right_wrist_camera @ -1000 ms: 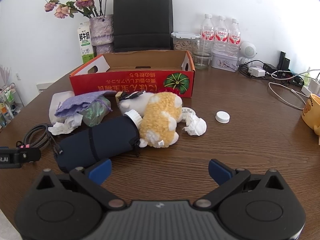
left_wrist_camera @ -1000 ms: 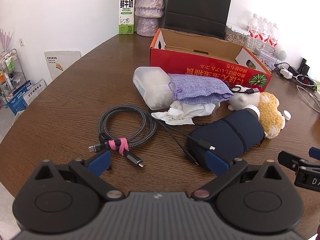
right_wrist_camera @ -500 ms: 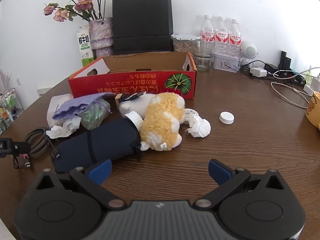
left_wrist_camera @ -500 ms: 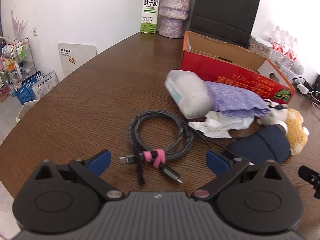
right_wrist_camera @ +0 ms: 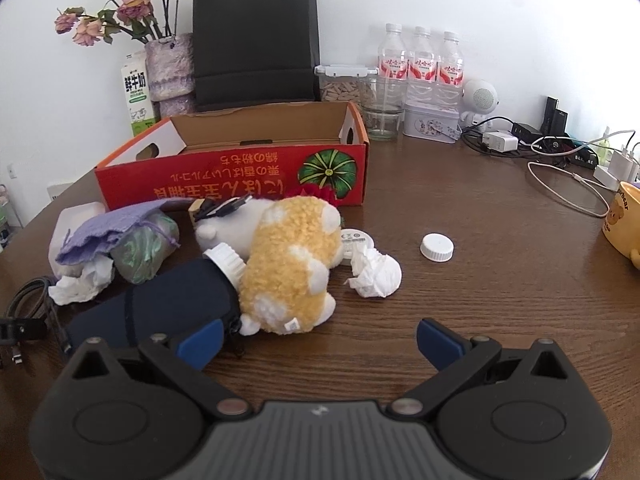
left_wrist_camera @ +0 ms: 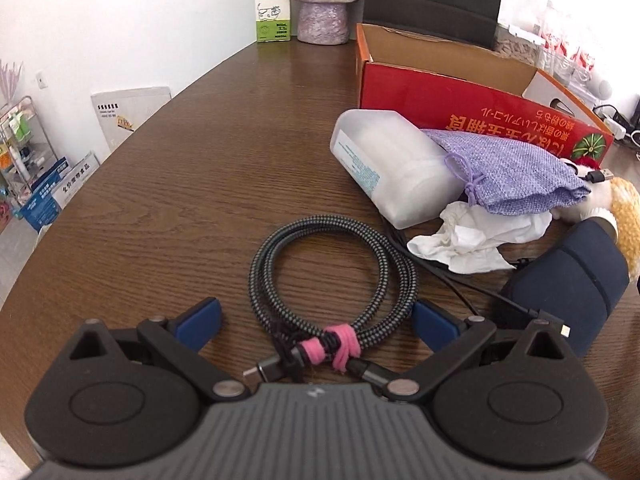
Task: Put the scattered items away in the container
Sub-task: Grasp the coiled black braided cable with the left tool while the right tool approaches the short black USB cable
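Note:
A coiled braided cable [left_wrist_camera: 332,264] tied with a pink strap lies on the wooden table, its bound end between the fingers of my open left gripper [left_wrist_camera: 318,322]. Beyond it sit a translucent plastic box [left_wrist_camera: 384,160], a purple drawstring pouch [left_wrist_camera: 508,168], crumpled tissue [left_wrist_camera: 472,236] and a navy sleeved bottle [left_wrist_camera: 568,284]. The red cardboard box [right_wrist_camera: 240,176] stands open behind them. My right gripper [right_wrist_camera: 318,342] hangs open just in front of the yellow and white plush toy [right_wrist_camera: 292,264], its left finger over the navy bottle [right_wrist_camera: 160,312]. A tissue ball [right_wrist_camera: 376,274] and white cap [right_wrist_camera: 437,247] lie to the right.
A milk carton [right_wrist_camera: 138,96], vase of flowers [right_wrist_camera: 168,68], black paper bag [right_wrist_camera: 256,40], water bottles [right_wrist_camera: 420,64] and jars line the back wall. Chargers and cables [right_wrist_camera: 552,148] crowd the far right beside a yellow mug [right_wrist_camera: 624,220]. The table's left edge drops to the floor.
My left gripper has moved left and forward until the cable's tied end sits between its fingers. The right gripper has edged closer to the plush toy and bottle.

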The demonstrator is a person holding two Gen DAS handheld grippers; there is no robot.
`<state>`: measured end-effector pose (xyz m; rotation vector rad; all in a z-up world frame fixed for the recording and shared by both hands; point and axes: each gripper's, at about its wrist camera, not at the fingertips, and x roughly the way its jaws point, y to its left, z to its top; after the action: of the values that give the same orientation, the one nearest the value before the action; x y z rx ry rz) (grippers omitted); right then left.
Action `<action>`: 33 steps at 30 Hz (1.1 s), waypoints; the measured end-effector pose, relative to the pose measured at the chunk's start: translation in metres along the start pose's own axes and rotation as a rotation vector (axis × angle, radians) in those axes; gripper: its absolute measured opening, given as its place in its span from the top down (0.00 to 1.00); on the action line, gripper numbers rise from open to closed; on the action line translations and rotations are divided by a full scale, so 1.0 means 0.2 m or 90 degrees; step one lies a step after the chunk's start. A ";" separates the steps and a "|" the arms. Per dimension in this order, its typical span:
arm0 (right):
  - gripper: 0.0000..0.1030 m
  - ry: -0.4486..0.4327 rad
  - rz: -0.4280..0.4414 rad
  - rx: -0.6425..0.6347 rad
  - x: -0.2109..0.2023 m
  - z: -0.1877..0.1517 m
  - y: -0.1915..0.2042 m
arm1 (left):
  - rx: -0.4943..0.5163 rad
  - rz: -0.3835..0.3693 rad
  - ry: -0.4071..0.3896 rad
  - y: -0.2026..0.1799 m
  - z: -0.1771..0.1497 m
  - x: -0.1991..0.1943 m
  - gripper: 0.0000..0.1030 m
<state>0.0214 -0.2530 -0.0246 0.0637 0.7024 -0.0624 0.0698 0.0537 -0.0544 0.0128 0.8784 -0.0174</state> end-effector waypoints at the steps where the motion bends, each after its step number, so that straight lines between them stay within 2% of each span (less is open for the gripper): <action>1: 0.00 0.001 -0.001 0.002 0.01 0.01 0.00 | 0.003 0.003 -0.001 0.00 0.01 0.01 0.00; 10: 0.00 -0.015 -0.013 -0.004 0.10 0.12 0.01 | 0.008 -0.001 0.014 -0.01 0.04 0.03 0.00; 14: 0.00 -0.012 -0.023 -0.013 0.15 0.17 0.02 | 0.002 -0.029 0.026 0.00 0.05 0.01 0.00; 19: 0.01 0.011 -0.025 -0.017 0.23 0.21 0.02 | 0.006 -0.001 0.030 -0.01 0.06 0.04 0.00; 24: 0.04 0.025 -0.019 -0.017 0.29 0.23 0.01 | 0.002 0.004 0.029 -0.01 0.08 0.05 0.00; 33: 0.03 -0.048 -0.010 -0.063 0.14 0.28 0.08 | 0.004 -0.003 0.048 -0.01 0.08 0.02 0.00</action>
<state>0.0809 -0.2432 0.0001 -0.0396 0.6292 -0.0452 0.0836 0.0506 -0.0474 0.0180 0.9534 -0.0245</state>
